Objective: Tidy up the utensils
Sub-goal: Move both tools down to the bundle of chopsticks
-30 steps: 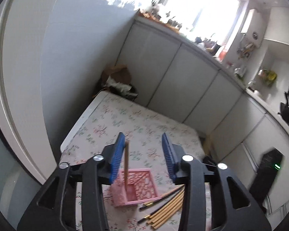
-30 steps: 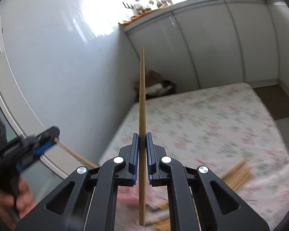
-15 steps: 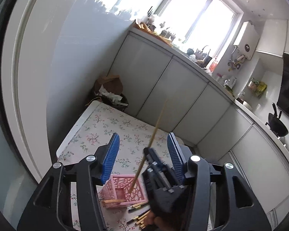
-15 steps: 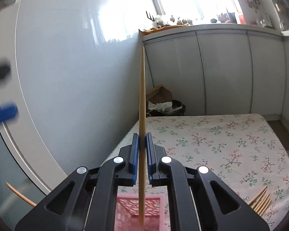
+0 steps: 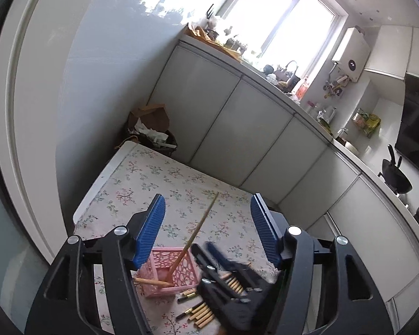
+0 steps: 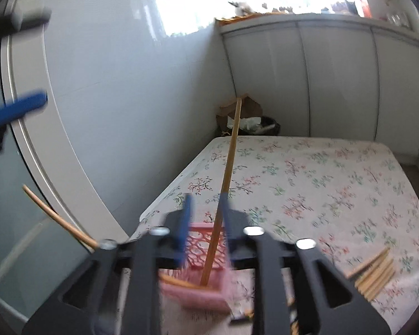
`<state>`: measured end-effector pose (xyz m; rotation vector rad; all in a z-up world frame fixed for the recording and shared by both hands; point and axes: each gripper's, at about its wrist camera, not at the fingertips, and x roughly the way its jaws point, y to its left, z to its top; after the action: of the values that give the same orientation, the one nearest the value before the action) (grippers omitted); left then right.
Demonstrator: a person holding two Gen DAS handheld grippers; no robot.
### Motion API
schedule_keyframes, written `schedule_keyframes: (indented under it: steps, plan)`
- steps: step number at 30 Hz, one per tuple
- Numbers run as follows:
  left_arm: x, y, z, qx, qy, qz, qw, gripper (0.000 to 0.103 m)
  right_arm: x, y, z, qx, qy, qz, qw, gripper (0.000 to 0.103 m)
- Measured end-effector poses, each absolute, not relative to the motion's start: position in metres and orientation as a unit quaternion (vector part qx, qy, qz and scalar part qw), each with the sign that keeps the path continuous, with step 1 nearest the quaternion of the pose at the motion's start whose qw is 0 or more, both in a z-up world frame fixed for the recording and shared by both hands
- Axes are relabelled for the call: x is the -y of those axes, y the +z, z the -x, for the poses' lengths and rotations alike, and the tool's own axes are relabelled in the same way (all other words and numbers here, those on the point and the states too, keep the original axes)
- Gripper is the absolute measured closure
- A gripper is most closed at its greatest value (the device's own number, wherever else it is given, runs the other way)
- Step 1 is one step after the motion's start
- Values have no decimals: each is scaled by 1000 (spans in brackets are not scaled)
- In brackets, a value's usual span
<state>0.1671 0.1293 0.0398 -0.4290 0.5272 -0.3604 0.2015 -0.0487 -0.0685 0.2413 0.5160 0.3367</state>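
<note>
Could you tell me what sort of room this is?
Most likely a home kitchen: a wok sits on the counter, a wall-mounted water heater hangs by the window, and white cabinets run behind the floral-covered table.

Beyond the basket (image 5: 164,272) the floral worktop (image 5: 181,184) lies bare to its far edge. A chopstick (image 5: 194,237) leans out of the basket's mouth; loose chopsticks (image 5: 202,311) crowd its right side, under the right hand-held gripper (image 5: 209,251).

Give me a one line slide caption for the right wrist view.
Open right gripper over the pink basket, a chopstick standing inside, more chopsticks lying on the floral table.
</note>
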Motion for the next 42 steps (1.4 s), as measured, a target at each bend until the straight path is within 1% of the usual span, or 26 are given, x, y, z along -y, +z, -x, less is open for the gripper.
schedule_keyframes:
  steps: [1,3,4,6,8,11,12,14,16,17,19,21,24,27,33,37,39,40,41,42]
  plan:
    - [-126,41,-166,-256,-178,204,928,43,62,-62,-198,-252,159,-132,945,56]
    - [-117,43,-162,-255,-184,190,930,43,93,-48,-192,-254,142,-157,944,55]
    - [-111,44,-161,-255,-189,181,931,43,104,-42,-191,-265,124,-162,943,50]
    - [-99,46,-157,-255,-199,166,931,43,136,-34,-191,-303,86,-183,931,49]
    - [-78,48,-152,-256,-208,130,935,43,166,-33,-187,-332,61,-216,916,49]
    - [-40,44,-144,-261,-233,60,935,43,213,-46,-172,-368,30,-297,881,50]
    - [-28,41,-142,-267,-242,40,932,43,229,-57,-165,-376,27,-337,863,52]
    - [7,25,-143,-299,-262,-23,918,43,252,-83,-156,-411,9,-400,819,68]
    - [41,0,-148,-331,-262,-87,902,43,265,-100,-152,-429,1,-440,789,75]
    - [51,-10,-150,-340,-264,-107,896,47,269,-103,-150,-432,0,-450,782,77]
    - [76,-37,-163,-372,-260,-148,878,53,274,-105,-144,-441,-12,-444,780,77]
    - [96,-67,-185,-416,-255,-169,857,54,277,-102,-141,-445,-6,-449,775,77]
    - [108,-102,-214,-457,-240,-174,839,54,282,-97,-141,-444,-2,-445,778,77]
    - [119,-130,-236,-487,-223,-190,823,57,287,-96,-142,-452,-2,-438,777,75]
    - [135,-160,-269,-516,-200,-204,808,57,297,-107,-139,-464,-6,-460,757,75]
    - [131,-187,-282,-546,-178,-205,793,57,298,-104,-139,-462,1,-455,762,75]
    - [124,-186,-285,-544,-178,-189,798,56,298,-104,-140,-462,2,-455,761,75]
    - [119,-186,-289,-550,-177,-173,798,64,299,-105,-140,-462,1,-457,760,75]
    - [115,-189,-292,-561,-181,-157,792,81,299,-106,-140,-463,-1,-457,760,75]
    - [112,-192,-293,-566,-182,-145,791,83,299,-107,-140,-464,-3,-456,760,75]
